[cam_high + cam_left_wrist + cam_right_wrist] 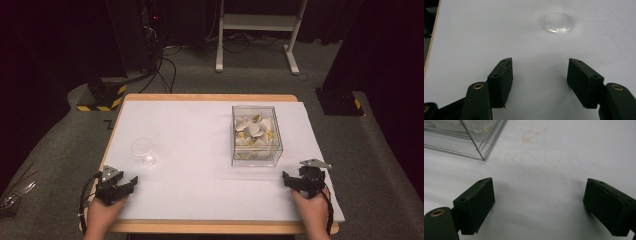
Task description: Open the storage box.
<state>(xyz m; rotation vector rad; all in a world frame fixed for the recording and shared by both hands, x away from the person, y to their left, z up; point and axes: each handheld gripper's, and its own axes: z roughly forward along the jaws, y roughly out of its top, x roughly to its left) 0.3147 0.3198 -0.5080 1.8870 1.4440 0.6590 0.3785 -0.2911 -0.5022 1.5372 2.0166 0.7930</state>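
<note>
We see the white surface [200,150] on a wood-edged top, grey carpet around it, dark curtains, a white frame stand [257,30] and cables behind. Left tool [122,186] sits at the near left edge, jaws spread wide, nothing between them; the clear cup [143,150] stands just ahead of it, apart. Right tool [294,181] rests at the near right edge, jaws released and empty; the clear box [256,136] of white and yellow pieces sits ahead of it, to its left, not touching.
</note>
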